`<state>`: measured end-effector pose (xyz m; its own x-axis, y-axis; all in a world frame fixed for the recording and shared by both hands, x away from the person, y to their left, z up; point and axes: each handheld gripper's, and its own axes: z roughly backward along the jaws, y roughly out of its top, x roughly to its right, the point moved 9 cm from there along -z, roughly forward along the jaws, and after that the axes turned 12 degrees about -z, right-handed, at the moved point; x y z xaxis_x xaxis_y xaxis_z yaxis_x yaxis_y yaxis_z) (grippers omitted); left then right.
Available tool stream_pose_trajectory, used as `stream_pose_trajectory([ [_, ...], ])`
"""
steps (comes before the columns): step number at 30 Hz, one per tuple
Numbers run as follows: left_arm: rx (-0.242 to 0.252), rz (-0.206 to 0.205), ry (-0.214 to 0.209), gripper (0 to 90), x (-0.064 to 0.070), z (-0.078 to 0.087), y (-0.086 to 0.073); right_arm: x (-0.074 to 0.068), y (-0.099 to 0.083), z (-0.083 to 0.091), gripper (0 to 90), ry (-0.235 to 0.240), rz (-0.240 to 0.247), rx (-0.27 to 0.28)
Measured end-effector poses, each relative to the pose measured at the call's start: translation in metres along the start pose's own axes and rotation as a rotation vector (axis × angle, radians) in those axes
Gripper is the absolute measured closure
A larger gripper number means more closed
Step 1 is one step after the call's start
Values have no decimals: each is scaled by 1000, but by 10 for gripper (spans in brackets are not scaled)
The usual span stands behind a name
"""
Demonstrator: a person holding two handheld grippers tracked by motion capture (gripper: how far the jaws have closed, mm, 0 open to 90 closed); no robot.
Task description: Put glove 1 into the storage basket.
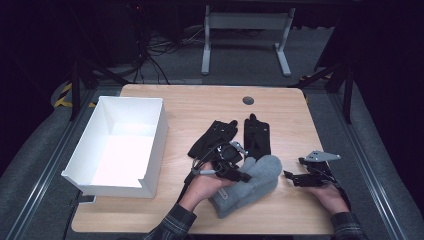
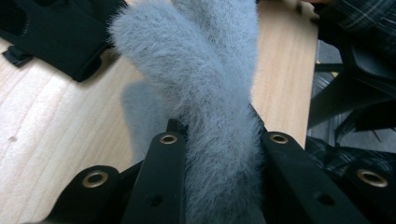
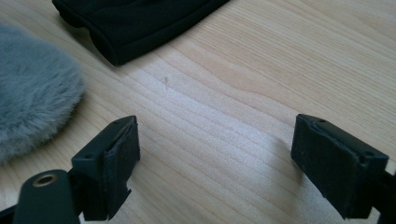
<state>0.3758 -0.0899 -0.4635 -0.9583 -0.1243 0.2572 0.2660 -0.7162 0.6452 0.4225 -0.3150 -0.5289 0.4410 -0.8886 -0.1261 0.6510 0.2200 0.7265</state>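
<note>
The left claw (image 2: 219, 140) pinches the fuzzy grey mitten (image 2: 201, 70); the soft fur could slip out. The right claw (image 3: 215, 158) waits wide open.

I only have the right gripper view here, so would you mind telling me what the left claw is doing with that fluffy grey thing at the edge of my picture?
Observer: The left claw is shut on the fluffy grey mitten; in its own view the fur is squeezed between both jaws.
Operator: Thank you. Is there a container anywhere on the table?
Observer: Yes, an open white rectangular box stands on the left side of the wooden table.
Operator: And the black fabric near my jaws, is it a single piece?
Observer: No, the high view shows two black gloves lying side by side beyond the mitten; your right claw is open over bare wood.
</note>
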Motion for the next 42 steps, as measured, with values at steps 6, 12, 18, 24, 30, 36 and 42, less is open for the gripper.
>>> stream_pose_trajectory([
  [6,-67,-39,31,686,-5,-21,-8,0,0,0,160,0,0,0],
  [12,-126,-35,180,229,-23,-31,-18,0,0,0,160,0,0,0],
  [18,-199,-76,148,164,-22,-45,-24,0,0,0,160,0,0,1],
  [24,-220,-102,103,285,-17,-50,-25,0,0,0,160,0,-1,1],
  [30,-212,-122,56,454,-11,-51,-24,0,0,0,160,0,-1,0],
  [36,-218,-105,11,633,-10,-51,-24,0,0,0,160,0,-1,1],
  [42,-223,-103,21,702,-7,-47,-22,0,0,0,160,0,0,0],
])
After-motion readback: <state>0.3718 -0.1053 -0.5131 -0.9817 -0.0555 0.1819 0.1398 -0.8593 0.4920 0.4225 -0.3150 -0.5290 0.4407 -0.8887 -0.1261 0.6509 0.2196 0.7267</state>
